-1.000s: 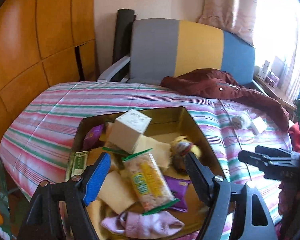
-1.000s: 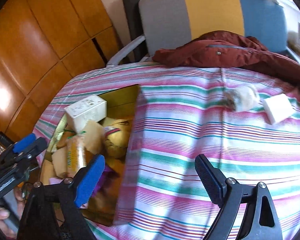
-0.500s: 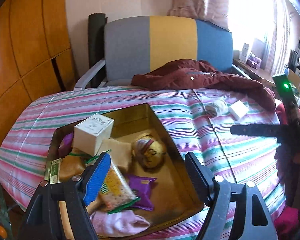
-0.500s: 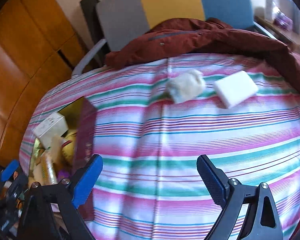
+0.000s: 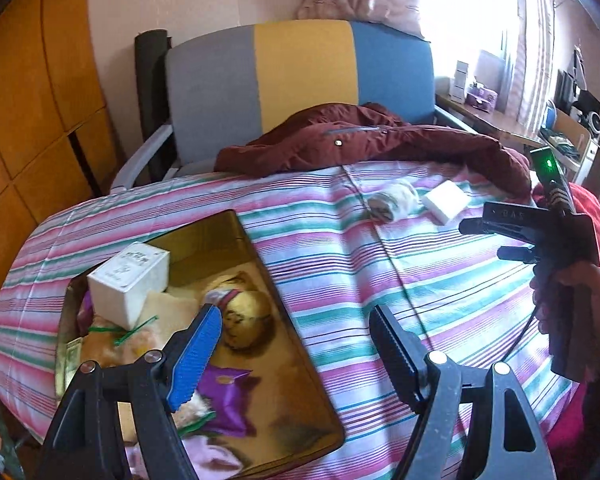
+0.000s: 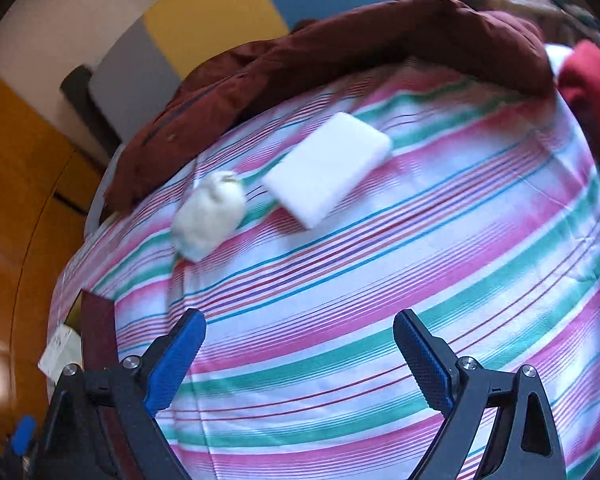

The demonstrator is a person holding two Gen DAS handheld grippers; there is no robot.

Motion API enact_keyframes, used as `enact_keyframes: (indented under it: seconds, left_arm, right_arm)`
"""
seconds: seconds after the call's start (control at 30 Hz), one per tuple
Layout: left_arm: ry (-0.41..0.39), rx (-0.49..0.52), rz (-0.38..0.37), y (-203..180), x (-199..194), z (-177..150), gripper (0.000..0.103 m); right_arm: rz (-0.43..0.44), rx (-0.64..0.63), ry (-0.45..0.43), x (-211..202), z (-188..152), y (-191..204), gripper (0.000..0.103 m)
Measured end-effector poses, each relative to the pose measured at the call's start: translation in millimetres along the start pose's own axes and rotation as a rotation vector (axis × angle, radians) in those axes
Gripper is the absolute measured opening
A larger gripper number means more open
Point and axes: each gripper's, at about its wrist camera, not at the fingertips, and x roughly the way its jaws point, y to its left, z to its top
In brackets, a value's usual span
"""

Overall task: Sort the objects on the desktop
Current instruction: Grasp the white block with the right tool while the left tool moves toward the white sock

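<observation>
- Up near the far edge of the striped desk (image 6: pixel 340 280), the white block (image 6: pixel 328 170) and the pale fabric bundle (image 6: pixel 210 216) lie just beside each other, close to the dark red jacket (image 6: pixel 340 52).
- Toward the desk's left edge sits the gold tin (image 5: pixel 284 320), holding a white box (image 5: pixel 130 280), a purple packet (image 5: pixel 224 396) and other small items.
- My right tool (image 6: pixel 300 360) hovers above bare cloth, jaws wide with nothing between them.
- My left tool (image 5: pixel 296 352) is spread wide too, empty, over the tin's right wall.
</observation>
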Motion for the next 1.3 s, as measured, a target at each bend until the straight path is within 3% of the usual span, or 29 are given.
enact_keyframes:
  seconds: [0.57,0.83,1.0,1.1,1.3]
  left_arm:
    - [0.089,0.088,-0.083,-60,50,8,0.078]
    - [0.139,0.073,-0.111,-62,67,2,0.078]
    - [0.131,0.074,-0.117,-60,69,1,0.078]
    - [0.137,0.06,-0.129,-56,71,1,0.078]
    - [0.119,0.055,-0.153,-51,66,2,0.078]
  right_arm:
    - [-0.004,0.052,-0.018,0,9,-12,0.097]
    - [-0.026,0.083,-0.007,6,8,-19,0.097]
    - [-0.047,0.1,0.011,12,10,-21,0.097]
    - [-0.024,0.155,0.014,18,20,-23,0.097]
    - [-0.058,0.251,0.005,44,56,-19,0.1]
